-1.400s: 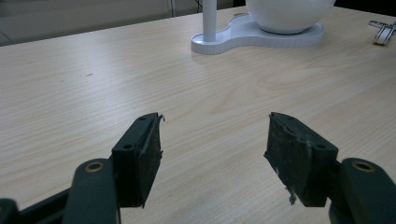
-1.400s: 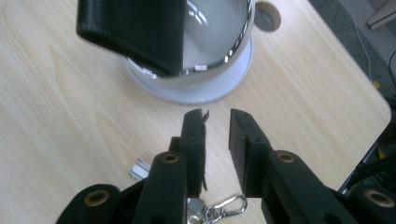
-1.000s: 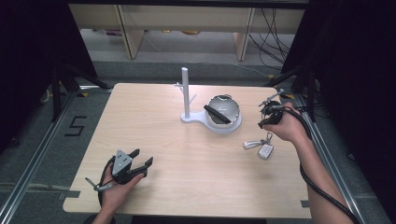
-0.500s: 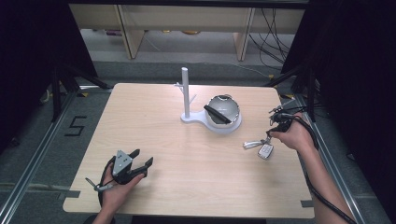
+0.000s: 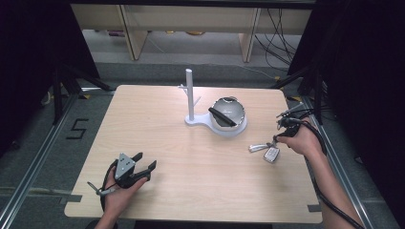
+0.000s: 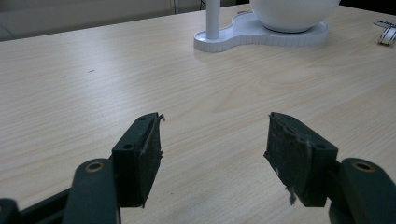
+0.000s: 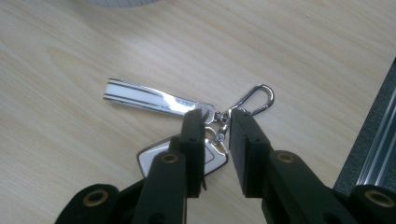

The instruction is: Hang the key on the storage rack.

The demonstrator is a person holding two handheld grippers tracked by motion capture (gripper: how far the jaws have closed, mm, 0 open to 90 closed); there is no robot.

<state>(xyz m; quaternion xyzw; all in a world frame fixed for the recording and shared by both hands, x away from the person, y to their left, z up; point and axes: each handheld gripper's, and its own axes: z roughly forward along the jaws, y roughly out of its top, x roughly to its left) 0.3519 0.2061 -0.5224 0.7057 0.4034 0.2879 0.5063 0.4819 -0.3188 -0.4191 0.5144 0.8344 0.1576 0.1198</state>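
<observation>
Floor marking "5" point(image 5: 77, 129) beside table point(image 5: 157, 119)

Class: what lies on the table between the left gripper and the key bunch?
Bare tabletop lies between left gripper and key bunch, per the high view.

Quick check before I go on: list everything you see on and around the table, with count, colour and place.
Table: one, light wood, centre.
Stand with post: one, white, far middle of table.
Bowl: one, silvery, on the stand's base; a dark piece lies across it.
Key set: one, white fob, white strap, metal clip, flat on the table's right side.
Left gripper: black, open, low over the near left.
Right gripper: black, jaws just opening, astride the key set's ring, not pressing.
</observation>
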